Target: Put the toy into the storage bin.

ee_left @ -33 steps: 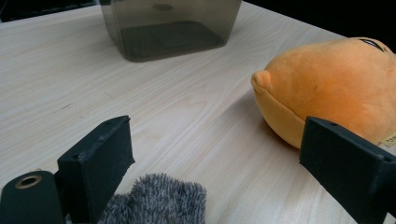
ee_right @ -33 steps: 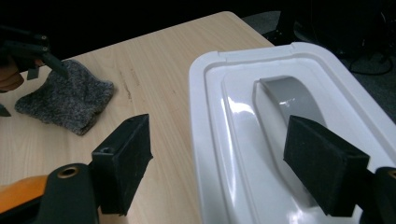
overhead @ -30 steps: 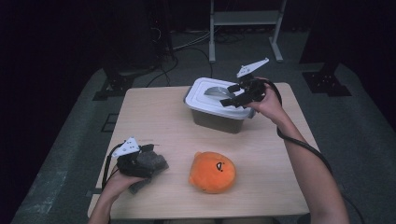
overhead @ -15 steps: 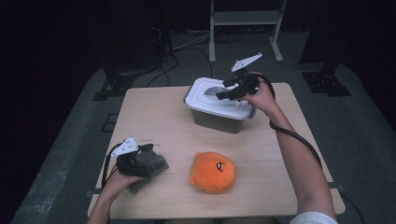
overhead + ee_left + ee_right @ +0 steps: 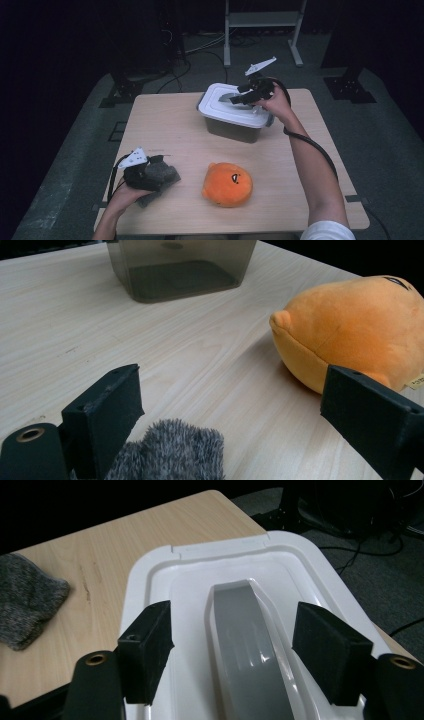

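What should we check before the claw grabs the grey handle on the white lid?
1. The right gripper has its jaws on either side of the grey arched handle on the white plastic lid: ok.
2. Jaws wide enough to fit around the handle, having just been closing a little: ok.
3. Pads pressing on the handle: not ok, there is a gap on each side.
4. Lid seated on the smoky translucent box: ok, it looks flat.
5. Lid latches undone: cannot tell.
6. The left gripper, the grey fuzzy cloth and the orange plush toy are away from the box: ok.
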Motion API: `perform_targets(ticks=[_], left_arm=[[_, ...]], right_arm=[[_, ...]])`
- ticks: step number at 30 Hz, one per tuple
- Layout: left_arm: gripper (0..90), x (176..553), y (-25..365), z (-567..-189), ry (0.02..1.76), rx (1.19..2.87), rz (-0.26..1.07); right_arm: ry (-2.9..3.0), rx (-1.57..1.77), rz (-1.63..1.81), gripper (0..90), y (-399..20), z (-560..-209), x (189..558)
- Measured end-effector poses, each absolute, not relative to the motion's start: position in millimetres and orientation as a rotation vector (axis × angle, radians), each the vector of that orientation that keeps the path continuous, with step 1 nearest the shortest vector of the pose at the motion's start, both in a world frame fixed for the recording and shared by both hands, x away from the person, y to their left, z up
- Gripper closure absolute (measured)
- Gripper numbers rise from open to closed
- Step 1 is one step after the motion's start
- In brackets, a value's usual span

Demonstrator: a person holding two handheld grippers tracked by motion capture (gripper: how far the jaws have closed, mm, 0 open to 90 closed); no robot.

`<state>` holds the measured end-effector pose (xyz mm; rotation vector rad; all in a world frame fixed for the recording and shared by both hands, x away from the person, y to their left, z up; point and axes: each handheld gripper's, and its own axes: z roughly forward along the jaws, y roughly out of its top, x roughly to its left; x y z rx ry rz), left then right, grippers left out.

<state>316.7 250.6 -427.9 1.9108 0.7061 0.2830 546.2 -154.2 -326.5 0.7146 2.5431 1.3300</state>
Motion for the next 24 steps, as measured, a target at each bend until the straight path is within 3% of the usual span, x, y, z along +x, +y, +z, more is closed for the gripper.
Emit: perform_targets(ticks=[12,24], left_arm=[[9.1,315.7,251.8,-428.4,0.706,1.917,0.282],[9.1,314.9,250.2,-428.9,0.699,1.932,0.278]], right_arm=[[2.523,0.784,1.326,54.0,-153.1,-340.2,550.8],[2.557,0.772,1.342,62.0,-152.5,-339.6,546.3]])
